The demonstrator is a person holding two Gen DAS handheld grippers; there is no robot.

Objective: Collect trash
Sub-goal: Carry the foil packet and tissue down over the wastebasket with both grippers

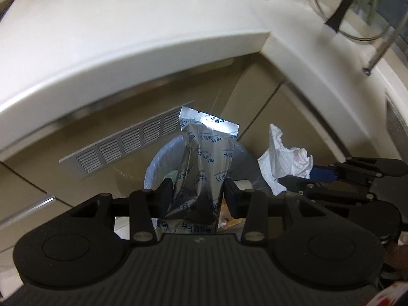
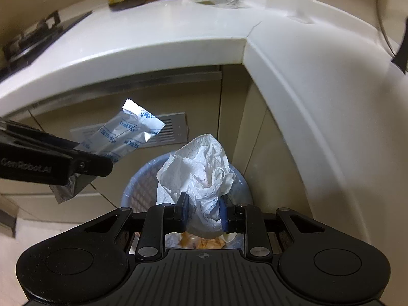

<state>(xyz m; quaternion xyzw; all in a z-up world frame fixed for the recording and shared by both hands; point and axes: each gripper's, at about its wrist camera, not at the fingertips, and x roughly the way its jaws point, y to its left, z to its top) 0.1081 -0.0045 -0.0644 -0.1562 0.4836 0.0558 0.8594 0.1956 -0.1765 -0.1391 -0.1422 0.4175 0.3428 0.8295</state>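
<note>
Item: foil pouch (image 1: pixel 201 163), silver with blue print, held upright above the waste basket (image 1: pixel 153 160). Judged light, thin, crinkly and somewhat slippery; it is pinched low on its body by the left tongs (image 1: pixel 197 193), jaws partly closed onto it.

Item: crumpled paper towel (image 2: pixel 201 178), white, judged soft, weightless and compressible; it is gripped at its lower bunch by the right tongs (image 2: pixel 202 213), jaws nearly shut on it, directly over the basket.

Receptacle: blue basket with a plastic liner, standing on the floor in the cabinet corner, scraps already inside.

Surroundings: the white table (image 2: pixel 153 30) edge overhangs above; a vent grille (image 1: pixel 127 142) sits behind. Open room is judged ample straight down, narrow sideways, the two tongs being near each other.
</note>
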